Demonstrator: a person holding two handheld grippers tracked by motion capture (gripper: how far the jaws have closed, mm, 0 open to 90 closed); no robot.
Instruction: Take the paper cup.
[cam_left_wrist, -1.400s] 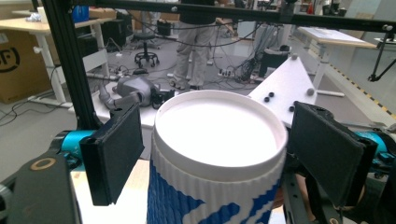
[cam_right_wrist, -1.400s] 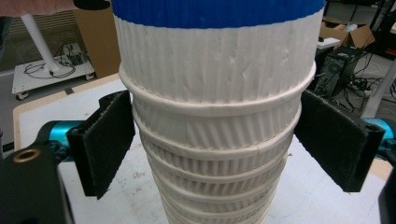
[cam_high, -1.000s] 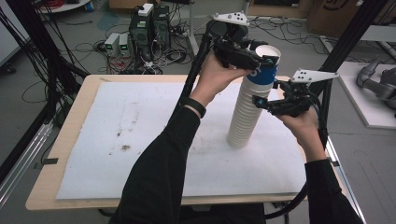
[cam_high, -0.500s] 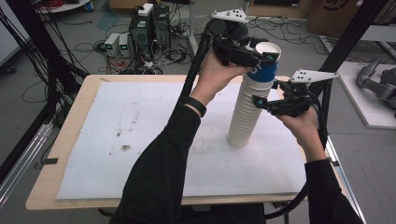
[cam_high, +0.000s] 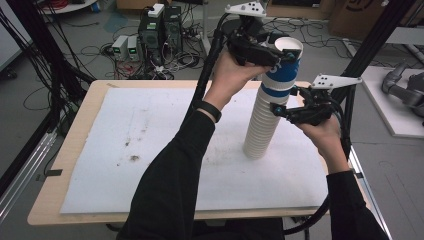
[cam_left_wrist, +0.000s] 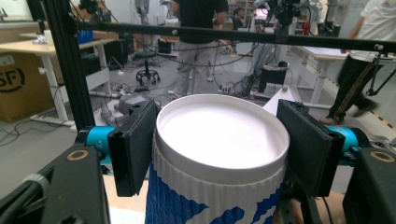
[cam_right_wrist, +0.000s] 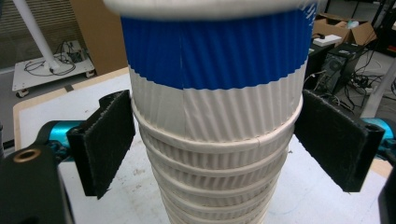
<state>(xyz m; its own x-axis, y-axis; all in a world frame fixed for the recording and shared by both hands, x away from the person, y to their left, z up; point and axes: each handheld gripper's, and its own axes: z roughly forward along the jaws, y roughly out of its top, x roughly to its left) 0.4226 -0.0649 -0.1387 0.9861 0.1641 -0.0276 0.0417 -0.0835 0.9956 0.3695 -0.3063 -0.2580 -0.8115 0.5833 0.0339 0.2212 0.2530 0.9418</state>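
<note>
A tall stack of white ribbed paper cups (cam_high: 261, 127) stands on the white mat at the right of the table. Its top cup (cam_high: 281, 75) is white with blue. My left gripper (cam_high: 280, 55) reaches in from the left, shut on that top cup (cam_left_wrist: 219, 140) just below the rim, with a pad (cam_left_wrist: 133, 147) pressed on each side. My right gripper (cam_high: 284, 100) comes from the right, lower down. Its pads (cam_right_wrist: 105, 142) clamp the stack (cam_right_wrist: 210, 172) right under the blue cup (cam_right_wrist: 215, 51).
The white mat (cam_high: 150, 150) covers a wooden table (cam_high: 75, 135) and carries a few dark stains at its left middle. Black frame posts (cam_high: 365, 55) stand at the table's corners. Computers and cables (cam_high: 160, 35) lie on the floor beyond the far edge.
My left gripper and the top cup have crept slightly upward. The right gripper and the stack have kept still.
</note>
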